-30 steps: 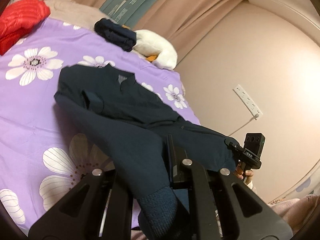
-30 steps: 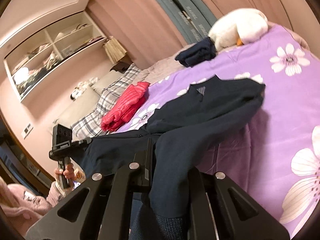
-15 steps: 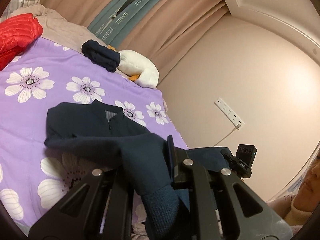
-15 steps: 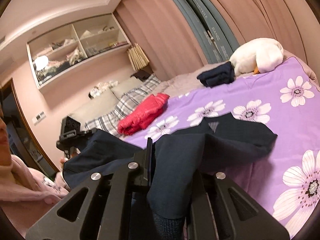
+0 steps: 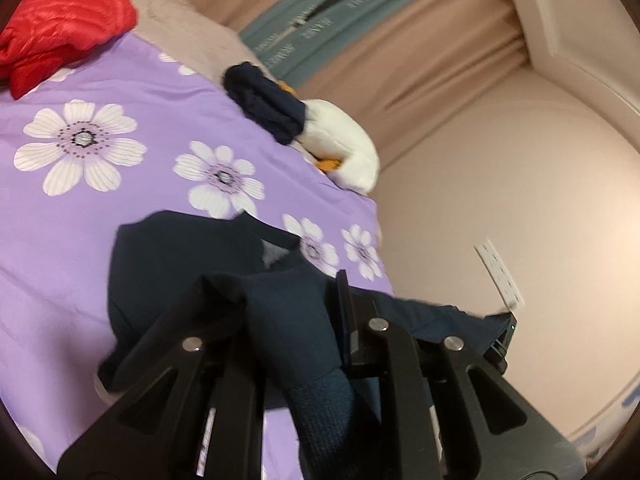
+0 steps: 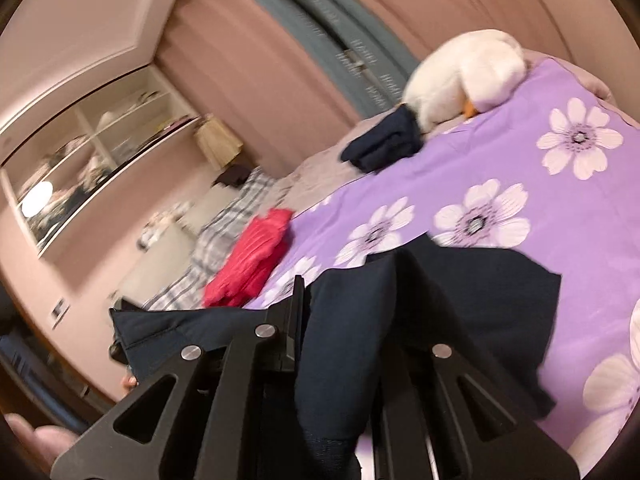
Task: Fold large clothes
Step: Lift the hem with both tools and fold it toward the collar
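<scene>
The left gripper (image 5: 288, 320) is pinching a ribbed cuff of the navy garment (image 5: 180, 264); the right gripper (image 6: 344, 320) is clamping its other cuff. The garment is stretching forward from both grippers, its collar end lying ahead on the purple floral bed (image 5: 80, 216).

Pink walls (image 5: 500, 168), pleated curtains (image 5: 420, 60) behind the bed (image 5: 80, 220) — floral purple sheet; power strip (image 5: 500, 276) on the wall, shelving (image 6: 92, 152) opposite — blurred.
</scene>
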